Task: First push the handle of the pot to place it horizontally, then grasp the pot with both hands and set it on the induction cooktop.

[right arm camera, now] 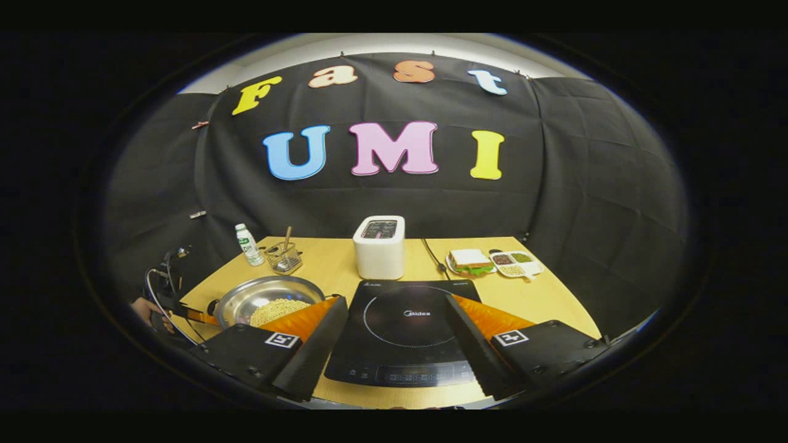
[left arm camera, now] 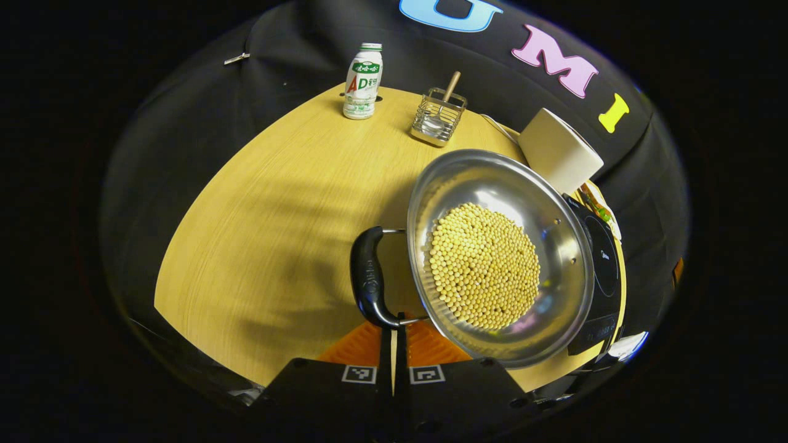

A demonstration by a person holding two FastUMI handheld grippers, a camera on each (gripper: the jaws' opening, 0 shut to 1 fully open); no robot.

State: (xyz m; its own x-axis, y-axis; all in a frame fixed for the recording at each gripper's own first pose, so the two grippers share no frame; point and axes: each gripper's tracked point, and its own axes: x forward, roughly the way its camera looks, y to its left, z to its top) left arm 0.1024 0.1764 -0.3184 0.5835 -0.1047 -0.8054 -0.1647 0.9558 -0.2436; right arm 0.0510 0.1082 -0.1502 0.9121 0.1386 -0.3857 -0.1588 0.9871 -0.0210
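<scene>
Your left gripper (left arm camera: 394,320) has its 2 fingers pressed together at the pot's handle (left arm camera: 367,275); whether they pinch it, you cannot tell. Your right gripper (right arm camera: 394,320) hangs wide open over the cooktop (right arm camera: 403,335). The pot (right arm camera: 266,299) of beans sits on the table (right arm camera: 542,295), beside the cooktop's left edge.

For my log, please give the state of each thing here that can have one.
pot: on the table, holding beans, not on the cooktop
pot handle: at the left fingers, which are closed
left gripper: shut
right gripper: open, above the induction cooktop
bottle: upright, capped
toaster: upright
</scene>
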